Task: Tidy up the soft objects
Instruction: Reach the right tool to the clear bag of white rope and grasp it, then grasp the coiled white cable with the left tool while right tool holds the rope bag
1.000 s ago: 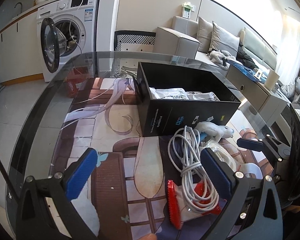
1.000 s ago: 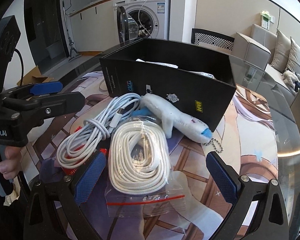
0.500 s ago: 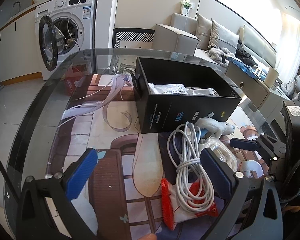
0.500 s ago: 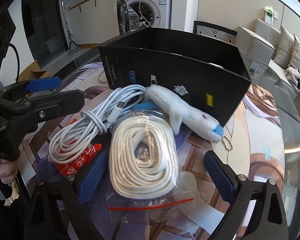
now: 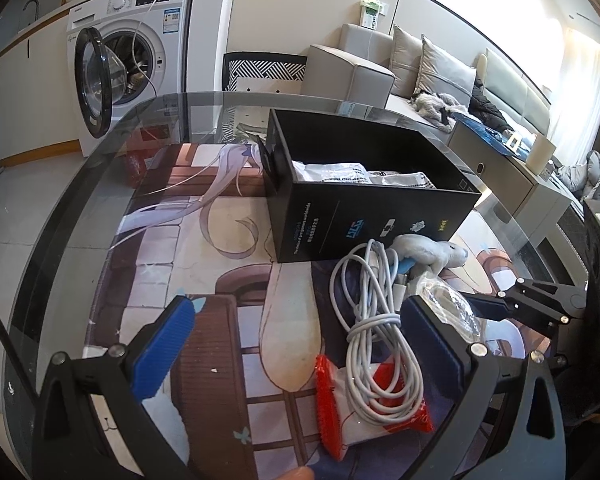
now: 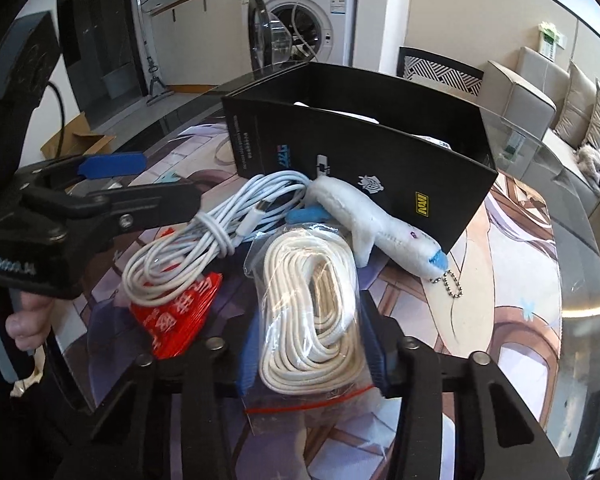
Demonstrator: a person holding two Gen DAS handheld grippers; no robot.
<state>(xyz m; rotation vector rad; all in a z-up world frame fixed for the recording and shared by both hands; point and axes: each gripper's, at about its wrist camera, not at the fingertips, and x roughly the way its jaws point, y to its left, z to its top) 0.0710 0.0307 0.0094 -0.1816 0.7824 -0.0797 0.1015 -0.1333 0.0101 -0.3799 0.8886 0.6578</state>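
Note:
My right gripper (image 6: pixel 310 344) is shut on a clear zip bag holding a white coiled rope (image 6: pixel 312 304); the bag also shows in the left wrist view (image 5: pixel 448 308). A white plush toy with blue tips (image 6: pixel 380 224) lies against the black box (image 6: pixel 360 160), also seen in the left wrist view (image 5: pixel 428 250). A loose white cable bundle (image 5: pixel 376 332) lies on a red packet (image 5: pixel 336 400) on the table. My left gripper (image 5: pixel 296 344) is open and empty above the mat, its right finger beside the cable. The black box (image 5: pixel 364 220) holds white bags.
The glass table carries a printed mat (image 5: pixel 204 248). A washing machine (image 5: pixel 128 64) with its door open stands far left. A sofa (image 5: pixel 428 72) stands at the back right. A chair back (image 5: pixel 264 72) stands behind the table.
My right gripper moved forward and closed its fingers on the bagged rope. My left gripper stayed open and shifted slightly.

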